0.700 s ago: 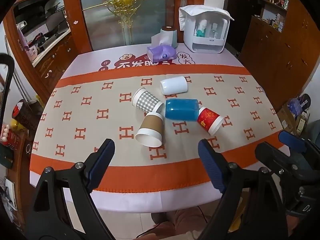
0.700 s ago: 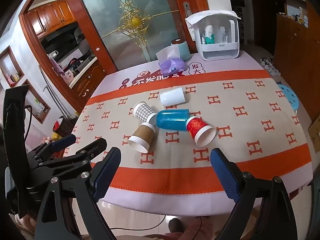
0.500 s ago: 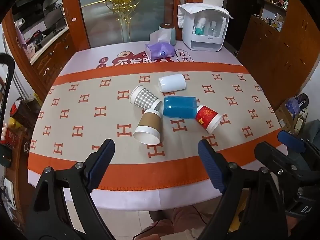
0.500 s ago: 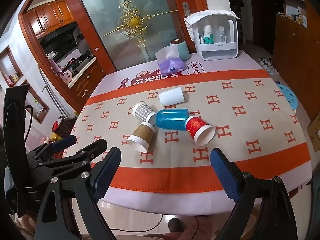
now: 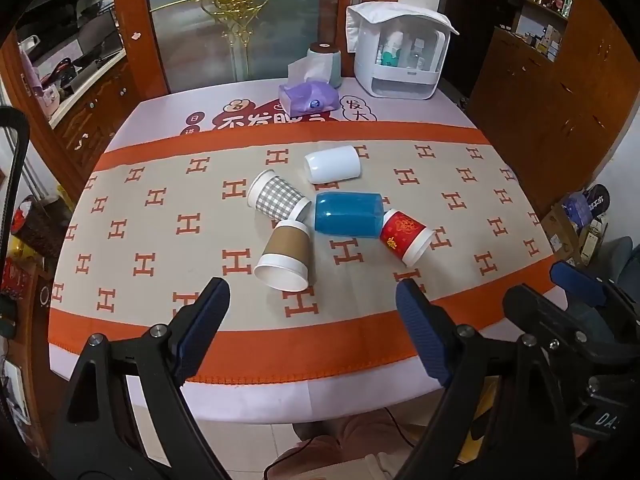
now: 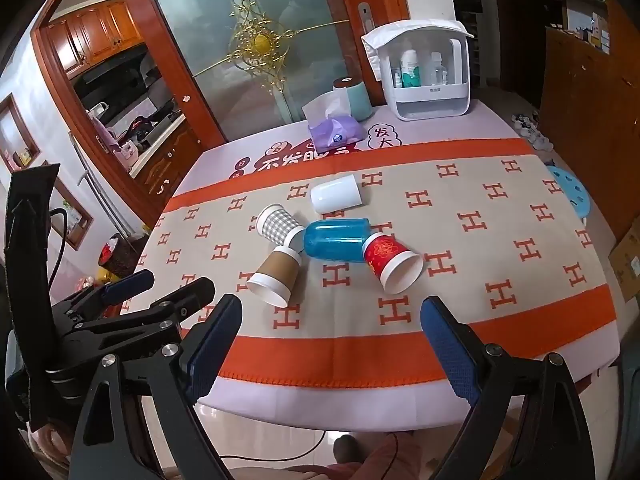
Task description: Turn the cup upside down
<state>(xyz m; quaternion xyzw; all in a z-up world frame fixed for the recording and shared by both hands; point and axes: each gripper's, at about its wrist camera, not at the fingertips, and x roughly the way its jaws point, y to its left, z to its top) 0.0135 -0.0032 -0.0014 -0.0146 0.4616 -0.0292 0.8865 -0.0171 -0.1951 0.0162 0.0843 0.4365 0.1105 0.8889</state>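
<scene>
Five cups lie on their sides in a loose cluster near the middle of the bench, and none stands mouth-down, so the flipping appears not to have begun. The brown-sleeved paper cup (image 5: pixel 285 255) is nearest, its white mouth facing the near edge; its base end meets the checked cup (image 5: pixel 277 198), which lies slantwise just behind it. To their right the blue cup (image 5: pixel 347 215) lies crosswise, touching the red paper cup (image 5: pixel 405 234), whose mouth points toward the near right. The white cup (image 5: pixel 333 165) lies a little apart behind the rest. Which cup the task means cannot be told. The left gripper (image 5: pixel 310 330) and the right gripper (image 6: pixel 330 338) both hover at the near edge of the bench, short of the cups, with jaws spread wide and nothing between them, so every step is left: reach, grip, turn over, set down. The bench (image 5: pixel 120 248) is covered by a beige cloth with an orange H pattern and orange bands over a pale lilac sheet. At its far end sit a purple tissue pack (image 5: pixel 310 98), a green roll (image 5: pixel 326 64) and a white organiser box (image 5: pixel 400 62). Behind is a frosted glass door with gold ornament, framed in reddish wood, with wooden cabinets on both sides.
</scene>
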